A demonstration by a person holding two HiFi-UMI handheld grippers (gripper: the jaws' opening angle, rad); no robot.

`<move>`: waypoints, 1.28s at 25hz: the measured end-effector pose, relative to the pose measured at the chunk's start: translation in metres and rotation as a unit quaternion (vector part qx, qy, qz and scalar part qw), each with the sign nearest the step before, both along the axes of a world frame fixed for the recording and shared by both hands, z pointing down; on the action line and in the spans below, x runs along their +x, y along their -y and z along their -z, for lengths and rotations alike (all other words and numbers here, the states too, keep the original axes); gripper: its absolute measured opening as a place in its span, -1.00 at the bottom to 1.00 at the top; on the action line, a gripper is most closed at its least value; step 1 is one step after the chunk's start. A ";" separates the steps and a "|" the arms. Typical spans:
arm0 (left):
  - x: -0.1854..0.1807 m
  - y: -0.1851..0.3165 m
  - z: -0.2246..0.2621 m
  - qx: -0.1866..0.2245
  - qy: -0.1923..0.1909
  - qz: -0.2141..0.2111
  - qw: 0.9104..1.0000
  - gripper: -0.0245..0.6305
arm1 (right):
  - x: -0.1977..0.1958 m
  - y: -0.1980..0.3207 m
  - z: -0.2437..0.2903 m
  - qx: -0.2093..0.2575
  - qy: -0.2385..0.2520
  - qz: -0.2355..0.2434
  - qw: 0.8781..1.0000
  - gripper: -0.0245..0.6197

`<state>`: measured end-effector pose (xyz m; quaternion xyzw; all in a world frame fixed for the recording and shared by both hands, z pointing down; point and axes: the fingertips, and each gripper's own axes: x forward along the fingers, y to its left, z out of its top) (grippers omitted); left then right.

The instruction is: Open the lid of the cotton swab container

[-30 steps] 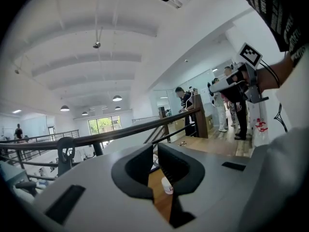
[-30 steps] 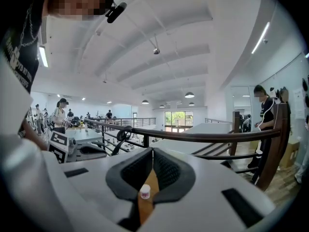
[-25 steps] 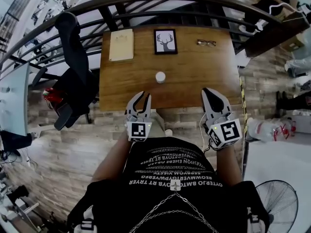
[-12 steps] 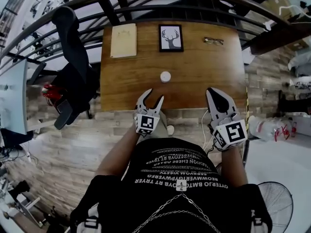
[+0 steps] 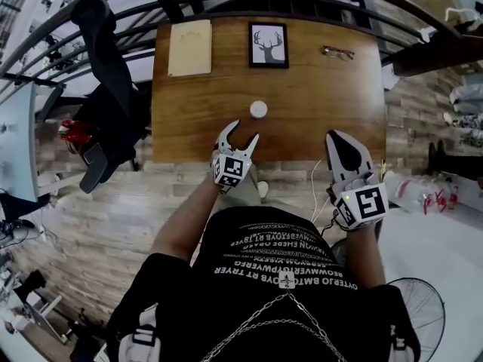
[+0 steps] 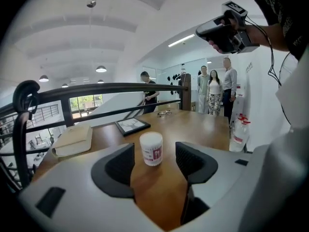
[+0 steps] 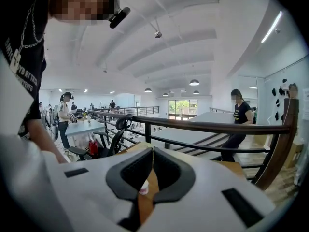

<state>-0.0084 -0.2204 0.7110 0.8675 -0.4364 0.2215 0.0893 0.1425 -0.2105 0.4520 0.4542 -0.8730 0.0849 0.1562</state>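
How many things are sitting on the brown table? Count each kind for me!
Book: 1
Deer picture: 1
Glasses: 1
Swab container: 1
Total: 4

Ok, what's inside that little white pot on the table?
You can't see inside. The pot has its lid on, and that covers the top. From outside only the white body and a red label on its side show.
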 end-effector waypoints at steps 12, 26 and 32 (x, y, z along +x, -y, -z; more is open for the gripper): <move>0.021 0.034 -0.046 -0.031 0.013 -0.029 0.999 0.02 | 0.001 0.006 -0.024 -0.033 -0.002 -0.002 0.999 -0.87; 0.042 0.057 -0.067 -0.049 0.034 -0.052 0.997 0.05 | 0.002 0.011 -0.043 -0.064 0.008 -0.013 0.998 -0.87; 0.044 0.065 -0.074 -0.062 0.045 -0.050 0.996 0.04 | 0.004 0.016 -0.049 -0.071 0.010 -0.019 0.997 -0.87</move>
